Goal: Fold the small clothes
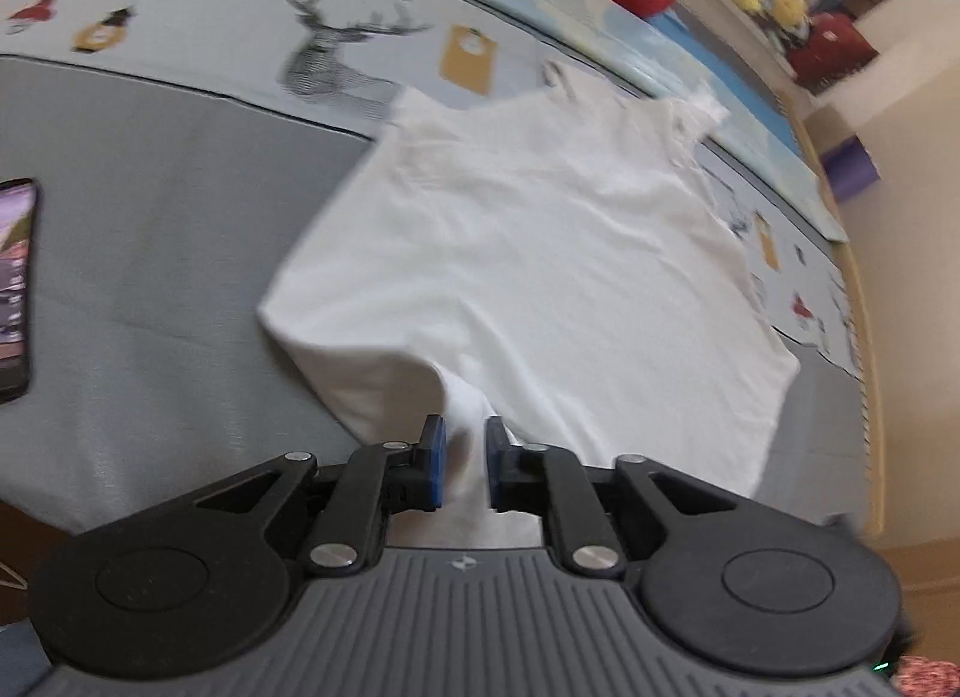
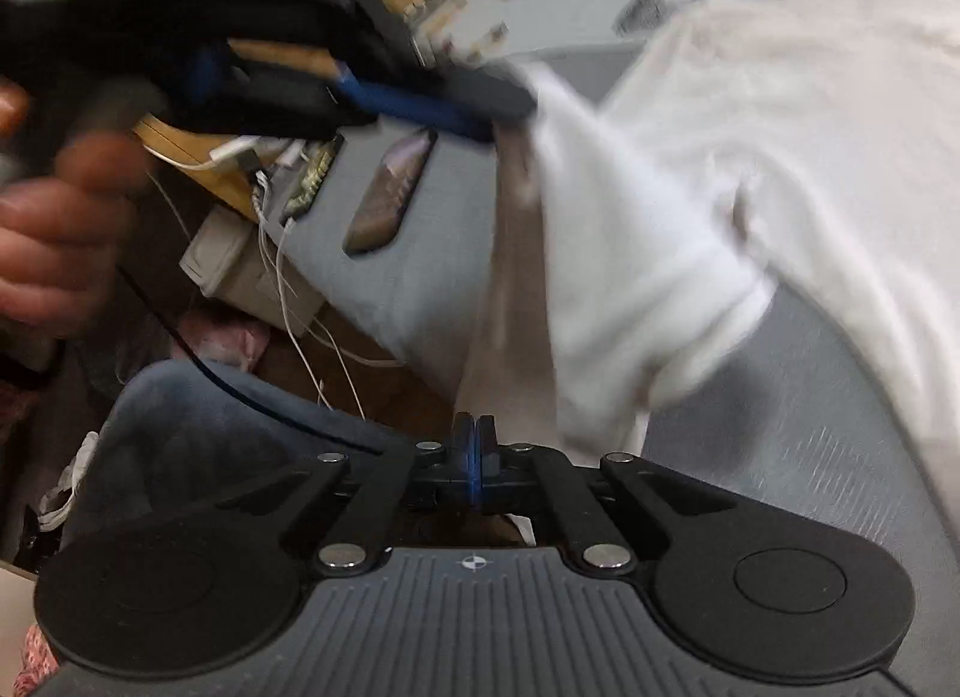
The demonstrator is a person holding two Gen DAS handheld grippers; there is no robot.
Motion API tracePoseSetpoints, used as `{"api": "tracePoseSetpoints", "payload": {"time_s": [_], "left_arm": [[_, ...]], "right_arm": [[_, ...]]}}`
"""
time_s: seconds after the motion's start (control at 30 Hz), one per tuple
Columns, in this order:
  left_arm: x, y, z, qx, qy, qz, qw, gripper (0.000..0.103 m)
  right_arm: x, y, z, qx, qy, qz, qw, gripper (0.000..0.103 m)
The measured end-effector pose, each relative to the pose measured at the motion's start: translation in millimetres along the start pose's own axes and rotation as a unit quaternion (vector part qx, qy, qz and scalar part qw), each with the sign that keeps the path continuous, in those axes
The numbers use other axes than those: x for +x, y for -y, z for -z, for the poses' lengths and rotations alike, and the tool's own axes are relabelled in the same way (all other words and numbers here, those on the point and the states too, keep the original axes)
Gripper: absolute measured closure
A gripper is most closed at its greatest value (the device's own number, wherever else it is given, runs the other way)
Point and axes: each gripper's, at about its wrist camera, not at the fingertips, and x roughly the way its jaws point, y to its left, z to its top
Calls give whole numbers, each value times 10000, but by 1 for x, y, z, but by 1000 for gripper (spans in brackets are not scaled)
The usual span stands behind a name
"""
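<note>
The small white cotton sleeveless top (image 1: 528, 253) lies spread on the grey padded bed surface (image 1: 150, 253), straps toward the far side by the pale printed cloth with the stag drawing (image 1: 336, 55), and it is barely into its first fold. The left gripper (image 1: 465, 463) has its blue-padded fingers (image 1: 435, 457) pinching a bunch of the near hem, and that bunch is pulled up into a little tent while the rest of the fabric rests flat. From the right wrist camera, the left gripper (image 2: 498, 115) shows as a dark blur with white cloth hanging off its tips, a person's hand (image 2: 54, 229) wrapped round its handle. The right gripper (image 2: 474, 457) has its fingers pressed fully together; a fold of the hem droops just ahead of them, but whether any cloth is caught between the pads I cannot say, as the picture is smeared with motion. A dark phone (image 1: 15, 289) lies off to one side, well apart from the top. So: garment laid out, one hem point lifted, no crease set yet. Left to do, by my reckoning, is everything that counts: carrying the hem over toward the straps, then folding again.
</note>
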Motion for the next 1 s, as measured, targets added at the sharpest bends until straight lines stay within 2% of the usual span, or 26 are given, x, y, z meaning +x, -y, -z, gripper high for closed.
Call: {"api": "tracePoseSetpoints", "payload": {"time_s": [0.03,0.1,0.17,0.2,0.3,0.37,0.43,0.47,0.5,0.53,0.57,0.63,0.67,0.7,0.77,0.87,0.93,1.0], "left_arm": [[1,-9,0,-119,14,-90,9999,76],[5,-29,4,-227,112,-554,9981,33],[15,-44,13,-254,1,-1122,9934,19],[22,-48,20,-147,-177,-1237,9921,19],[47,-51,50,297,-888,-1211,9882,19],[56,-48,69,506,-1185,-1112,9854,19],[66,-45,84,613,-1410,-1092,9821,19],[72,-44,88,614,-1480,-1093,9810,19],[79,-45,93,620,-1567,-1115,9794,19],[88,-45,96,618,-1632,-1202,9773,19],[96,-48,99,596,-1659,-1338,9752,19],[110,-55,101,473,-1769,-1478,9719,19],[115,-58,102,376,-1820,-1439,9720,20],[118,-60,102,333,-1839,-1379,9726,43],[114,-62,104,392,-1891,-1144,9745,100],[94,-53,105,389,-1963,-899,9756,103],[71,-41,105,445,-1991,-443,9780,103],[43,-31,100,637,-1835,-52,9809,103]], "right_arm": [[-5,-1,-4,-49,93,-66,9999,103],[-12,-2,-12,-185,129,63,9997,101],[-9,4,-18,-287,42,410,9987,100],[-10,8,-17,-248,39,547,9982,100],[-19,27,-12,175,71,662,9976,100],[-28,35,-5,340,132,712,9968,100],[-37,42,2,403,139,778,9961,95],[-41,49,6,441,120,820,9956,84],[-44,51,10,509,101,867,9949,68],[-46,54,11,597,82,894,9942,61],[-49,58,14,683,76,883,9937,54],[-57,59,20,778,121,884,9930,54],[-62,60,21,800,157,897,9926,54],[-67,60,23,804,202,910,9924,54],[-79,62,28,813,284,964,9916,54],[-93,67,31,933,356,1078,9891,54],[-99,72,32,1015,405,1139,9875,54],[-106,75,34,1053,457,1205,9861,54]]}}
